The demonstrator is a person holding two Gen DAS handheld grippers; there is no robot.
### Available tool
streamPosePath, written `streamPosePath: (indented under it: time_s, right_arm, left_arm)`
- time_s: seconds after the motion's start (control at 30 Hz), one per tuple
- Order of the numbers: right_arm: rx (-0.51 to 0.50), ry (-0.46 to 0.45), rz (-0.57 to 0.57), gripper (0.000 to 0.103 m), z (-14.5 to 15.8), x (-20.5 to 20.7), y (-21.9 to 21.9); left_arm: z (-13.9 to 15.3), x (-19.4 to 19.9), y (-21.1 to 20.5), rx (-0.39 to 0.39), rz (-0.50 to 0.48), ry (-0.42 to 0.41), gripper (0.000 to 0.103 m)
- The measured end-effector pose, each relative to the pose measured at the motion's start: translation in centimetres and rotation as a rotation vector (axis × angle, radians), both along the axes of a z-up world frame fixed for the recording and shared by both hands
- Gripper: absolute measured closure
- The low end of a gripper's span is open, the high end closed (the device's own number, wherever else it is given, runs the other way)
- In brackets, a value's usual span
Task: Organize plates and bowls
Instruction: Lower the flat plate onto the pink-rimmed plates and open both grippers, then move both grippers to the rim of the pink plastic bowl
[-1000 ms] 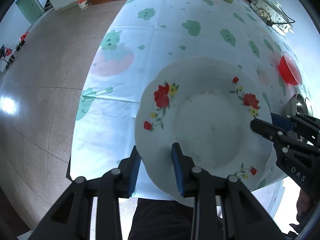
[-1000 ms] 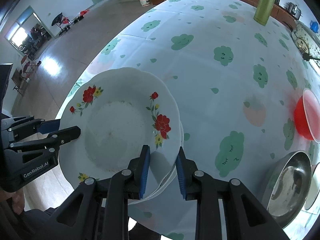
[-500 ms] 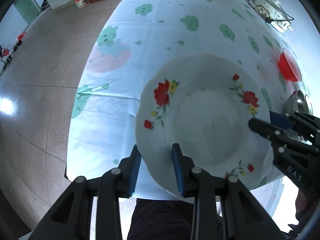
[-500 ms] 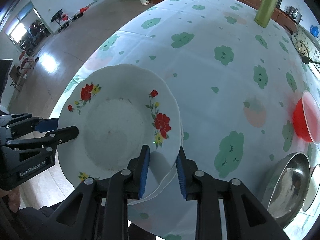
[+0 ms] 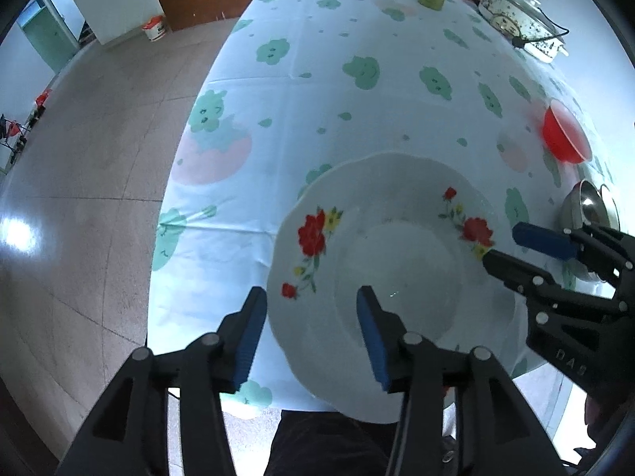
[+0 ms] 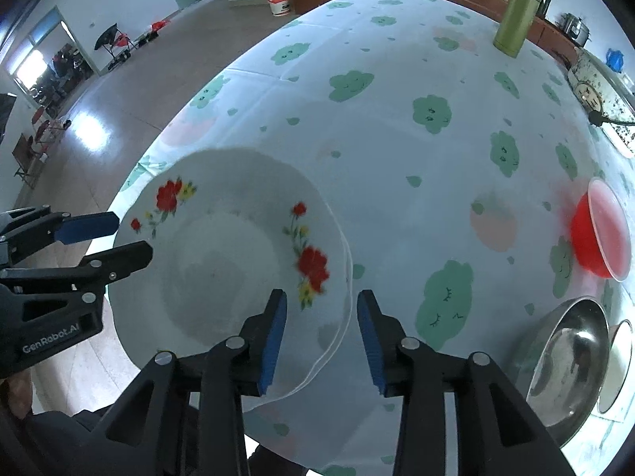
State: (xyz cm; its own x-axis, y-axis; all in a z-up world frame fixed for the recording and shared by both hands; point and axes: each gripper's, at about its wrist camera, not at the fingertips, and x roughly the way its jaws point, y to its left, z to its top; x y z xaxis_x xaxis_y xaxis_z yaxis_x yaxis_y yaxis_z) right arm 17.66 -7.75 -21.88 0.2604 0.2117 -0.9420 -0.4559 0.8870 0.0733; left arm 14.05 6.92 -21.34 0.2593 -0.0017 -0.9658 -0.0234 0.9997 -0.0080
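A white plate (image 5: 381,261) with red flowers lies at the table's near edge, on top of a second white plate whose rim (image 6: 344,329) shows beneath it. My left gripper (image 5: 309,297) straddles the plate's left rim. Its jaws are opening and the pads stand clear of the rim. My right gripper (image 6: 322,297) straddles the right rim (image 6: 337,238), jaws also opening, pads not pressing. Each view shows the other gripper too: the right gripper (image 5: 516,248) at the plate's right side, the left gripper (image 6: 135,234) at its left side.
A red bowl (image 6: 599,234) and a steel bowl (image 6: 571,361) sit on the tablecloth at the right, with a white dish (image 6: 619,361) beside the steel one. A green flask (image 6: 516,20) and an electric pot (image 5: 520,20) stand at the far end. Floor lies beyond the left table edge (image 5: 178,150).
Both grippers' jaws have spread apart and let go of the plate's rim. The plate has stayed in the same spot near the table edge.
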Motion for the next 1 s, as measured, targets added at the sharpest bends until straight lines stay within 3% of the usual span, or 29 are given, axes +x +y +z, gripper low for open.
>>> streamPosePath:
  time_s: [0.17, 0.27, 0.4, 0.57, 1.0]
  right_arm:
    - [0.016, -0.003, -0.022, 0.060, 0.1, 0.0, -0.4]
    - [0.039, -0.004, -0.034, 0.060, 0.2, 0.2, -0.7]
    - [0.050, -0.002, -0.057, 0.060, 0.4, 0.3, -1.2]
    - [0.069, 0.000, -0.107, 0.060, 0.8, 0.6, -2.2]
    - [0.093, 0.006, -0.260, 0.060, 1.8, 2.4, -3.9]
  left_arm:
    - [0.2, 0.9, -0.2, -0.010, -0.003, -0.011, 0.053]
    - [0.5, 1.3, -0.3, -0.012, -0.003, -0.023, 0.045]
    - [0.5, 2.4, -0.7, -0.016, -0.018, -0.024, 0.044]
    - [1.0, 3.9, -1.9, -0.001, -0.069, -0.037, 0.038]
    - [1.3, 7.7, -3.8, -0.046, -0.215, -0.030, 0.038]
